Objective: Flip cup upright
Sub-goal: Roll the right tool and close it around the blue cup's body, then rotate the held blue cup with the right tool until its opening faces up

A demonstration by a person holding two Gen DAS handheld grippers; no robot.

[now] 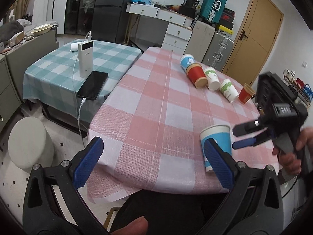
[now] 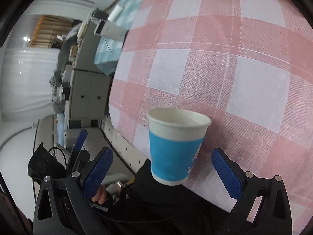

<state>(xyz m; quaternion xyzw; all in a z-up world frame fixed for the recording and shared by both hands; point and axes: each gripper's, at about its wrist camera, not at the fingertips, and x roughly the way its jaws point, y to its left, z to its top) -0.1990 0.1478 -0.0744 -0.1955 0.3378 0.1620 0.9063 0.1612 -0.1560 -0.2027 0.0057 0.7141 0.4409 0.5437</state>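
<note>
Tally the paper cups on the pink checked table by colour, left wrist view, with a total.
Blue and white cups: 2, one upright near the front edge, one lying at the back.
Red cups: 2, one lying beside the back blue one, one at the far right.
Green and white cups: 2, both lying down.
Total: 6 cups.

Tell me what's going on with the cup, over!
Left gripper open, holding nothing. Right gripper open, fingers either side of the blue-and-white paper cup, not touching. Cup upright near table edge. Nothing in the way.
</note>
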